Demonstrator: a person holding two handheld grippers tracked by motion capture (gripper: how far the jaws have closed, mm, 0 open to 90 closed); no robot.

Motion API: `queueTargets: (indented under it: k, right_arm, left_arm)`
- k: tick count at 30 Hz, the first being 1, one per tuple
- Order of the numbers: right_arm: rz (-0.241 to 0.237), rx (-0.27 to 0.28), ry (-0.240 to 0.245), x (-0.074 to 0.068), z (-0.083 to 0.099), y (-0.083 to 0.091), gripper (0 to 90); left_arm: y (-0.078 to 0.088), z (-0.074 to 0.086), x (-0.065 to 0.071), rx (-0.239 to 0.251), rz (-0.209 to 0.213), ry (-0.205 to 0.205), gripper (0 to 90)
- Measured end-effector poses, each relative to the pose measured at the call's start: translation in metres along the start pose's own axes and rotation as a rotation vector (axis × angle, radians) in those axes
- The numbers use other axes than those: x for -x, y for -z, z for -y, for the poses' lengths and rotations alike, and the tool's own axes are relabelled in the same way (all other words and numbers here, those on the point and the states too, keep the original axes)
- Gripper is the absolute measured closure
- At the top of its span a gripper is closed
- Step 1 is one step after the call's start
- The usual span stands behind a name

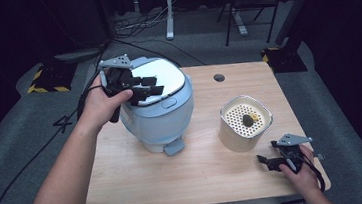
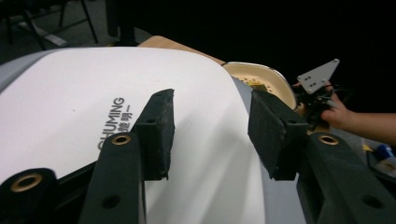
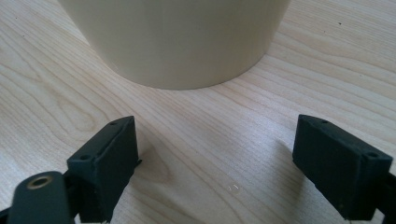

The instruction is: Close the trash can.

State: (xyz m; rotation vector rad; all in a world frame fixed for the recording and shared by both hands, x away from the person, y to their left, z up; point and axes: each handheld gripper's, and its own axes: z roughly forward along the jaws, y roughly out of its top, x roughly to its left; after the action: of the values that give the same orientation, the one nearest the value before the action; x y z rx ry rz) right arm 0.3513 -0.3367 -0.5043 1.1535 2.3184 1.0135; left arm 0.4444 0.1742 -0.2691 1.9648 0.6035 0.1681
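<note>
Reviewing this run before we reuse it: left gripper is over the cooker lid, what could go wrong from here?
1. The left gripper hangs open over the cooker's smooth white lid; its pads may slip rather than catch.
2. The cooker sits near the table's left edge; a push could slide it off.
3. The right gripper rests open beside the cream container and could bump it.

Pale wood-grain desk [image 3: 196, 140], matt and smooth. Rice cooker [image 1: 157, 115] in satiny plastic with a white lid. Cream container [image 1: 244, 126] matt plastic; tongs' pads [image 2: 161, 133] rough black foam.
</note>
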Motion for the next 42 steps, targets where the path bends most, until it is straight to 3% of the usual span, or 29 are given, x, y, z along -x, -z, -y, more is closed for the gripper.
queueTargets:
  k: [4,7,11,24,28,29,31,39,42]
  right_arm:
    - [0.000,0.000,0.000,0.000,0.000,0.000,14.4]
    - [0.000,0.000,0.000,0.000,0.000,0.000,14.4]
    - [0.000,0.000,0.000,0.000,0.000,0.000,14.4]
    - [0.001,0.000,0.000,0.000,0.000,0.000,14.3]
    - [0.002,0.000,-0.001,0.000,0.000,0.000,14.3]
    - [0.003,0.000,-0.002,0.000,0.000,0.000,14.3]
    - [0.005,0.000,-0.003,-0.001,0.000,0.000,14.4]
    - [0.006,0.000,-0.003,-0.001,0.000,0.000,14.4]
    - [0.005,0.000,-0.003,-0.001,0.000,0.000,14.4]
  left_arm:
    - [-0.004,0.000,0.002,0.000,-0.084,-0.038,43.4]
    - [-0.007,0.000,0.003,-0.025,-0.101,-0.052,42.5]
    - [-0.010,0.003,0.007,-0.016,-0.135,-0.087,40.2]
    - [-0.013,0.006,0.008,0.007,-0.144,-0.086,38.2]
    - [-0.014,0.005,0.010,0.000,-0.163,-0.077,38.4]
    - [-0.016,0.005,0.011,-0.026,-0.184,-0.107,40.0]
    - [-0.017,0.004,0.013,-0.024,-0.197,-0.100,39.9]
    - [-0.016,0.006,0.012,0.006,-0.195,-0.093,39.2]
    - [-0.014,0.005,0.011,-0.011,-0.194,-0.101,35.5]
